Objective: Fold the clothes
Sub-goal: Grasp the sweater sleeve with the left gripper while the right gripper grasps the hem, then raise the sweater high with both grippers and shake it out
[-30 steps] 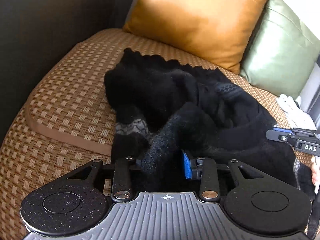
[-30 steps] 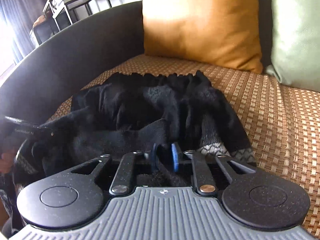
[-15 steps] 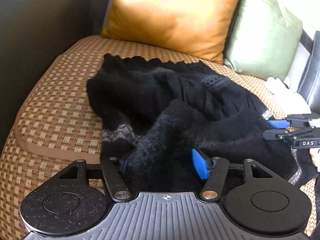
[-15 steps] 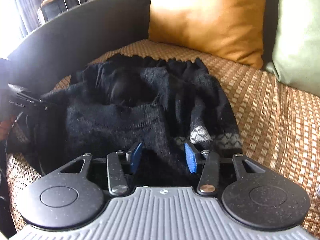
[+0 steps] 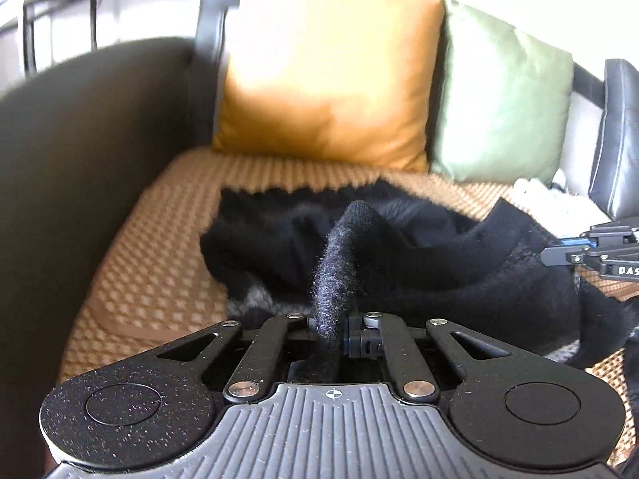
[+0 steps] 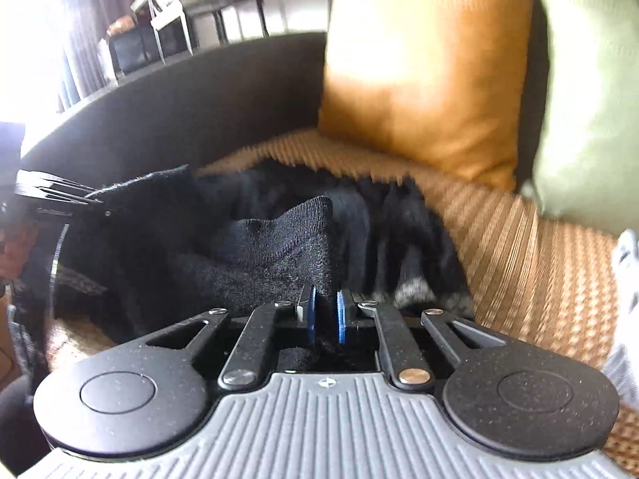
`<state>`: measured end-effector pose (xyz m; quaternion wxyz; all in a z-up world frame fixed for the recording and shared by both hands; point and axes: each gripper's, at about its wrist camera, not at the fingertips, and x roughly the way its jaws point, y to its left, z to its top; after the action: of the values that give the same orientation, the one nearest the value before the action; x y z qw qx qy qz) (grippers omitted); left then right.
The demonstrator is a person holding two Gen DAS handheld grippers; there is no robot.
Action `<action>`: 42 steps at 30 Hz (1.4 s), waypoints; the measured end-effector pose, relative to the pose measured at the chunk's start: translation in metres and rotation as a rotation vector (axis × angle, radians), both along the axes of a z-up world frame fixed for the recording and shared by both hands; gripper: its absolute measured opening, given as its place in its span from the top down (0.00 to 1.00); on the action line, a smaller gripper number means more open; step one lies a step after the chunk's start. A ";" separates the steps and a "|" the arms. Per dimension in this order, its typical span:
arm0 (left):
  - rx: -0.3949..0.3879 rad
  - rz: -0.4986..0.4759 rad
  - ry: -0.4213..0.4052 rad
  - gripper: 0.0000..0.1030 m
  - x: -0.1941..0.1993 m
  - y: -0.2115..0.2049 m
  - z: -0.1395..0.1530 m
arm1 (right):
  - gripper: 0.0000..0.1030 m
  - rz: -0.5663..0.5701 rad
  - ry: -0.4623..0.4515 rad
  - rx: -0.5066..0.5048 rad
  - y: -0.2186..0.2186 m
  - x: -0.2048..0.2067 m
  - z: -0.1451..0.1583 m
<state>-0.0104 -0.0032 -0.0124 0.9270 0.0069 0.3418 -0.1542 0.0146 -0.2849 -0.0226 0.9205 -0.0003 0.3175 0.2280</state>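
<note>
A black knitted sweater [image 5: 439,263] with a grey pattern band lies crumpled on the woven sofa mat [image 5: 159,263]. My left gripper [image 5: 331,327] is shut on a raised fold of it, which stands up as a dark ridge between the fingers. In the right wrist view the sweater [image 6: 279,255] runs between the blue pads [image 6: 310,315] of my right gripper [image 6: 325,315]. Its jaws are closing and pinch the knit edge, which is pulled up off the mat. Each gripper shows in the other's view: the right one [image 5: 591,255] at the right edge, the left one [image 6: 60,195] at the left edge.
An orange cushion [image 5: 331,80] and a green cushion [image 5: 503,103] lean against the sofa back. The dark curved armrest [image 5: 80,139] bounds the left side. A white cloth [image 5: 551,203] lies at the mat's far right. Furniture stands beyond the armrest [image 6: 179,28].
Both grippers have closed on the sweater and risen, pulling its near edge up off the mat. The right jaws had widened before closing.
</note>
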 end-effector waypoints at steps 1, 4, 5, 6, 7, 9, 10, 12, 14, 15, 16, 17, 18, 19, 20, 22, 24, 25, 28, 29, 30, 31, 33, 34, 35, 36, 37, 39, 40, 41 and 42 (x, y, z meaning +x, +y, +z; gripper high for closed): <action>-0.001 0.005 -0.023 0.99 -0.007 -0.001 0.012 | 0.90 -0.003 -0.029 -0.001 0.000 -0.010 0.013; -0.008 0.026 -0.104 0.99 -0.030 -0.006 0.055 | 0.91 -0.024 -0.125 0.007 0.001 -0.037 0.054; -0.010 0.032 -0.139 0.99 -0.038 -0.008 0.072 | 0.91 -0.034 -0.165 0.009 0.001 -0.047 0.070; -0.013 0.037 -0.175 0.99 -0.047 -0.011 0.090 | 0.91 -0.045 -0.210 0.010 0.001 -0.058 0.088; -0.018 0.045 -0.214 0.99 -0.056 -0.013 0.109 | 0.91 -0.056 -0.254 0.011 0.001 -0.069 0.107; -0.029 0.060 -0.293 0.99 -0.074 -0.018 0.147 | 0.92 -0.080 -0.346 0.014 0.002 -0.092 0.145; -0.032 0.068 -0.337 0.99 -0.084 -0.021 0.166 | 0.92 -0.093 -0.388 0.017 0.002 -0.102 0.164; -0.036 0.082 -0.426 0.99 -0.104 -0.027 0.202 | 0.92 -0.120 -0.466 0.022 0.003 -0.122 0.199; -0.040 0.098 -0.505 0.99 -0.124 -0.033 0.234 | 0.94 -0.145 -0.539 0.026 0.004 -0.141 0.233; -0.044 0.103 -0.541 0.99 -0.134 -0.035 0.250 | 0.95 -0.156 -0.572 0.026 0.005 -0.150 0.247; -0.047 0.109 -0.577 0.99 -0.143 -0.038 0.266 | 0.96 -0.167 -0.604 0.031 0.006 -0.159 0.262; -0.051 0.114 -0.613 0.99 -0.153 -0.040 0.282 | 0.96 -0.177 -0.638 0.036 0.007 -0.168 0.278; -0.051 0.117 -0.644 0.99 -0.163 -0.042 0.295 | 0.96 -0.185 -0.672 0.041 0.009 -0.179 0.292; -0.052 0.119 -0.672 0.99 -0.173 -0.043 0.306 | 0.96 -0.188 -0.703 0.044 0.010 -0.188 0.305; -0.054 0.120 -0.701 0.99 -0.182 -0.044 0.318 | 0.96 -0.190 -0.732 0.047 0.011 -0.197 0.317; -0.056 0.122 -0.758 0.99 -0.202 -0.047 0.341 | 0.96 -0.189 -0.785 0.043 0.015 -0.215 0.338; -0.062 0.122 -0.796 0.99 -0.220 -0.047 0.359 | 0.96 -0.186 -0.837 0.037 0.020 -0.233 0.358; -0.065 0.123 -0.814 0.99 -0.229 -0.047 0.367 | 0.96 -0.183 -0.858 0.038 0.021 -0.241 0.367; -0.073 0.115 -0.867 0.99 -0.255 -0.050 0.387 | 0.96 -0.171 -0.919 0.044 0.026 -0.267 0.390; -0.083 0.106 -0.883 0.99 -0.264 -0.050 0.392 | 0.96 -0.165 -0.938 0.045 0.027 -0.276 0.396; -0.094 0.097 -0.899 0.99 -0.273 -0.050 0.398 | 0.96 -0.159 -0.955 0.047 0.027 -0.285 0.401; -0.101 0.088 -0.909 1.00 -0.280 -0.051 0.402 | 0.96 -0.154 -0.972 0.050 0.028 -0.293 0.406; -0.104 0.072 -0.925 1.00 -0.292 -0.054 0.408 | 0.96 -0.147 -1.001 0.053 0.027 -0.310 0.415; -0.105 0.063 -0.933 1.00 -0.298 -0.055 0.410 | 0.96 -0.146 -1.011 0.047 0.025 -0.315 0.418; -0.094 0.052 -0.936 1.00 -0.299 -0.059 0.409 | 0.96 -0.148 -1.014 0.036 0.024 -0.317 0.420; -0.084 0.045 -0.937 1.00 -0.300 -0.061 0.407 | 0.96 -0.150 -1.015 0.024 0.023 -0.317 0.421; -0.077 0.038 -0.934 1.00 -0.297 -0.064 0.403 | 0.96 -0.152 -1.009 0.019 0.022 -0.313 0.419; -0.075 0.034 -0.909 1.00 -0.278 -0.066 0.392 | 0.96 -0.159 -0.988 0.016 0.017 -0.299 0.412; -0.077 0.034 -0.892 1.00 -0.266 -0.067 0.386 | 0.96 -0.163 -0.973 0.018 0.015 -0.290 0.408; -0.073 0.040 -0.869 1.00 -0.248 -0.068 0.380 | 0.96 -0.168 -0.957 0.020 0.013 -0.280 0.402; -0.068 0.046 -0.845 1.00 -0.230 -0.070 0.373 | 0.96 -0.173 -0.939 0.018 0.011 -0.268 0.397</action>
<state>-0.2401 -0.0729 0.3607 0.9885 0.0313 -0.0736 -0.1285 -0.2532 -0.2738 0.3739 0.9799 -0.0690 -0.1360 0.1283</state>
